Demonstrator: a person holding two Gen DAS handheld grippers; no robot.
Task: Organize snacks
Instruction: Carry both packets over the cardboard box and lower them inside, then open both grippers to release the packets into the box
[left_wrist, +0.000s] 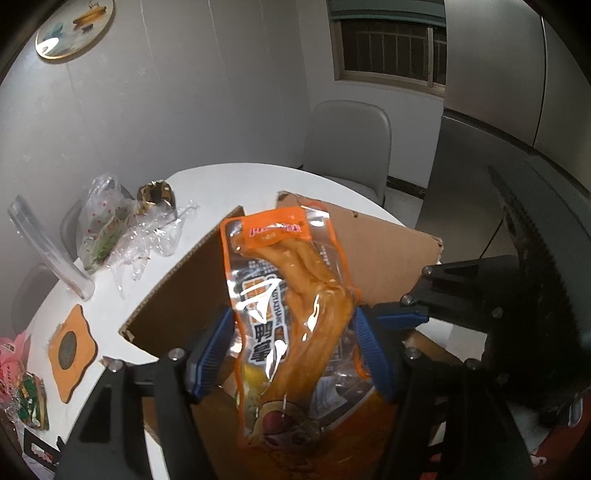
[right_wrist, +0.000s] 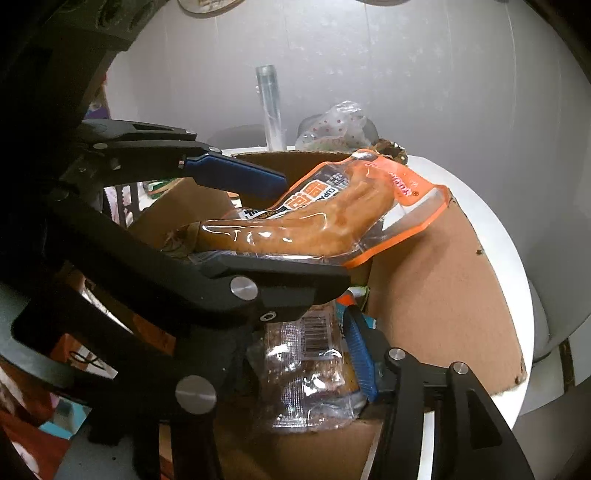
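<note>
My left gripper (left_wrist: 291, 350) is shut on an orange snack packet (left_wrist: 291, 295) and holds it over the open cardboard box (left_wrist: 384, 251) on the white round table (left_wrist: 229, 184). The same packet (right_wrist: 332, 218) and the left gripper's fingers (right_wrist: 240, 177) show in the right wrist view above the box (right_wrist: 436, 295). My right gripper (right_wrist: 306, 354) holds a clear snack packet with a barcode (right_wrist: 314, 365) inside the box; its left finger is hidden behind the left gripper's arm, so I cannot tell how its jaws stand.
Clear plastic bags with snacks (left_wrist: 110, 225), a clear tube (left_wrist: 48, 247) and an orange coaster (left_wrist: 72, 354) lie on the table left of the box. More snack packets (left_wrist: 22, 384) sit at the left edge. A grey chair (left_wrist: 351, 144) stands behind the table.
</note>
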